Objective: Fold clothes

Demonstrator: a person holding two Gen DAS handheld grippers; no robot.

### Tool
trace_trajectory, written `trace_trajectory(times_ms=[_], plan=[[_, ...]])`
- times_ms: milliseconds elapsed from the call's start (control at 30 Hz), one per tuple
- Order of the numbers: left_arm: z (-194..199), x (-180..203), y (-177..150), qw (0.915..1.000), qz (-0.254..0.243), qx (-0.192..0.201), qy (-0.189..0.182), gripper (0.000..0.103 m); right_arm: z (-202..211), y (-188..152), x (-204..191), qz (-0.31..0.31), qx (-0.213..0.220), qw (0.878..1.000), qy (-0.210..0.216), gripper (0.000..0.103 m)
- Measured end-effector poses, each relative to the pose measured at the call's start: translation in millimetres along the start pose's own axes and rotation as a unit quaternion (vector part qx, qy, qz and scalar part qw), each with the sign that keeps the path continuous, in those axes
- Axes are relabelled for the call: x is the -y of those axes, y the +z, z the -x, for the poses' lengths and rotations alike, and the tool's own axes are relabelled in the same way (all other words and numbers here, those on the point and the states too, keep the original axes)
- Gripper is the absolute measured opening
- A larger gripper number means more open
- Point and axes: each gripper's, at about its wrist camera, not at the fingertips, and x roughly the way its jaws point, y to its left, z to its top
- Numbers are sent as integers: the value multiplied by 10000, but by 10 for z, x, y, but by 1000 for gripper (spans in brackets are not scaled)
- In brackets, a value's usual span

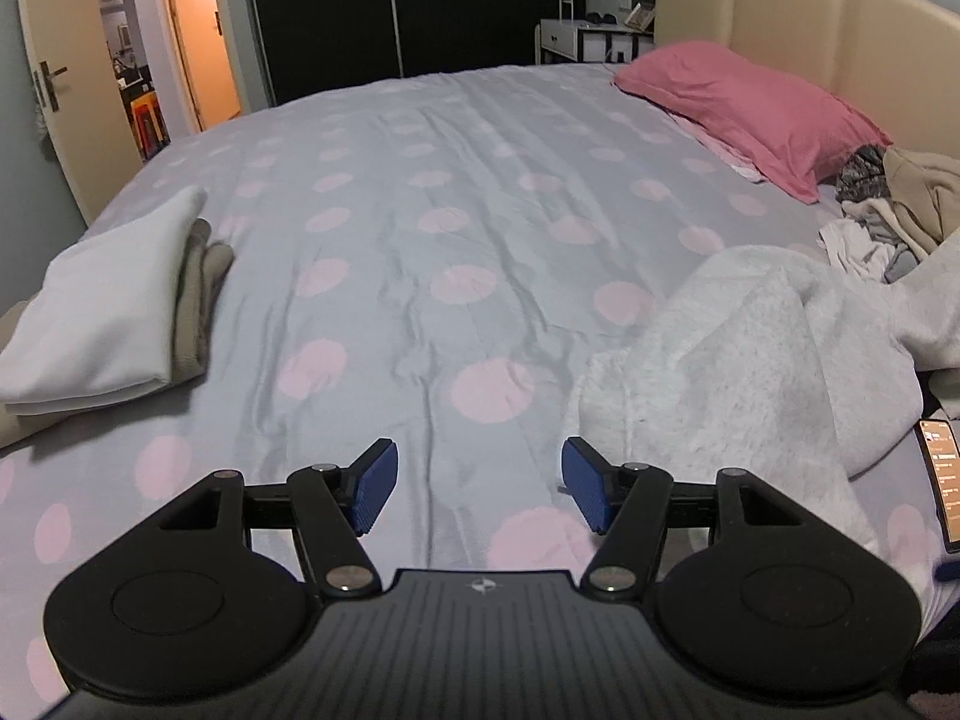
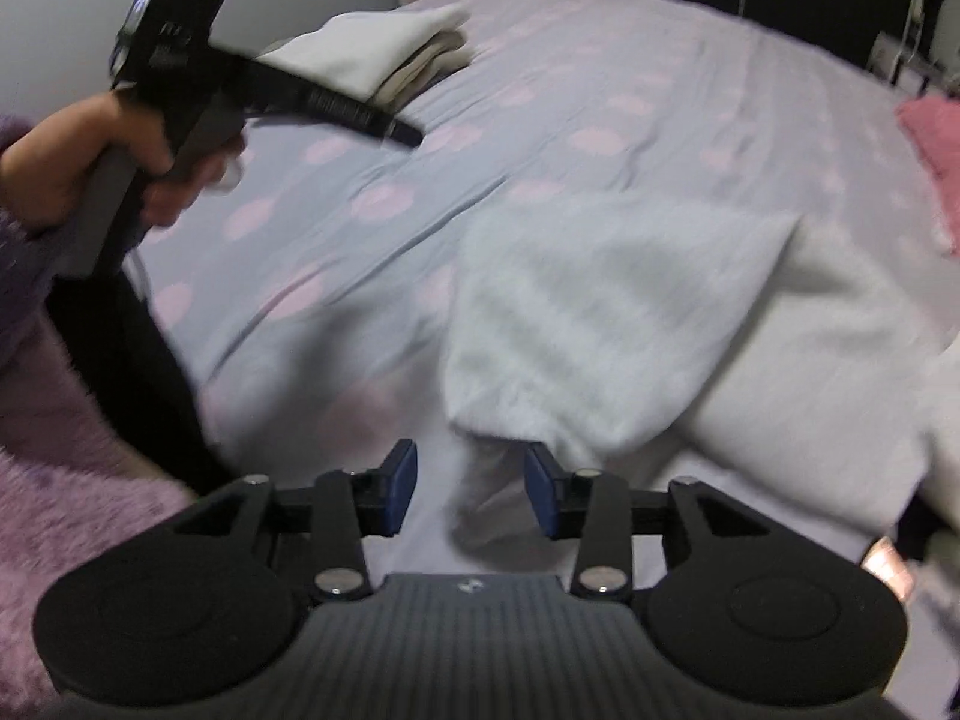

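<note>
Two grippers work over one bed point(image 1: 420, 192) covered by a grey duvet with pink dots. At the head end, a beige headboard point(image 1: 798, 18) backs a pink pillow point(image 1: 744, 102). A light grey fleece garment point(image 1: 738, 354) lies crumpled along the bed's right side, reaching toward the near edge. Unfolded clothes point(image 1: 888, 210) are heaped at the head-end right corner, beside the pillow. A folded stack point(image 1: 114, 312), white on top, sits at the left edge. The left gripper point(image 1: 480, 486) is released, fingers wide apart over bare duvet, gripping nothing. The right gripper point(image 2: 469, 489) is released, fingers parted; a fold of the garment hangs just between them, and contact with the pads cannot be determined through the blur. A hand point(image 2: 90, 162) holds the left gripper's handle.
</note>
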Motion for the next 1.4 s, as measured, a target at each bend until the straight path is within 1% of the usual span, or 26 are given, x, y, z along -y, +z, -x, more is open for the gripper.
trace_trajectory(times_ms=[33,167,200,233,333,433,600,667,700,733,767,800,833,900,967,1033,1133,1200,1267,1333,1400], plan=[[-34,19,-3,10000,-28,-41,12,59,-28,50,-5,75,67,9999,-73,49],[-161,32,-40,9997,-115,-209,22,59,-144,336,-100,485,266,9979,-327,56],[-191,22,-50,9996,-115,-246,46,59,-207,415,-137,614,292,9969,-384,62],[-224,2,-56,9995,-104,-289,87,59,-280,482,-170,753,305,9957,-454,65],[-307,-102,-83,9991,-27,-387,160,59,-535,720,-293,1200,255,9905,-624,65],[-357,-204,-97,9989,46,-441,140,59,-863,914,-406,1639,137,9830,-821,65],[-449,-329,-130,9982,166,-567,111,59,-1356,1133,-460,2160,-327,9693,-1129,65],[-475,-352,-124,9978,232,-616,65,59,-1524,1178,-433,2342,-557,9627,-1231,63],[-480,-364,-124,9977,268,-629,35,59,-1605,1197,-416,2439,-664,9588,-1293,59],[-481,-377,-125,9976,293,-631,18,59,-1647,1207,-389,2497,-724,9565,-1325,47],[-476,-380,-127,9976,295,-621,19,59,-1653,1213,-348,2504,-766,9561,-1314,40],[-472,-376,-132,9977,286,-615,20,59,-1659,1219,-307,2511,-808,9558,-1302,31],[-469,-373,-137,9977,276,-611,15,59,-1645,1230,-257,2495,-822,9562,-1290,23],[-461,-363,-151,9978,259,-606,3,59,-1515,1265,-117,2341,-719,9613,-1264,17],[-449,-340,-153,9980,223,-585,-25,59,-1313,1294,66,2080,-567,9674,-1329,16],[-432,-293,-148,9984,165,-545,-60,59,-1060,1282,310,1813,-400,9693,-1613,15],[-409,-177,-118,9986,52,-508,-168,59,-679,1178,779,1248,-352,9690,-2103,14],[-382,-82,-88,9985,-50,-477,-257,59,-453,1020,1108,836,-419,9650,-2450,13],[-356,51,-39,9983,-226,-424,-345,59,-254,804,1430,434,-510,9584,-2776,13],[-343,193,21,9975,-432,-374,-410,59,-85,575,1715,78,-606,9497,-3070,13],[-349,354,104,9964,-609,-311,-494,59,56,300,1988,-273,-715,9376,-3393,12]])
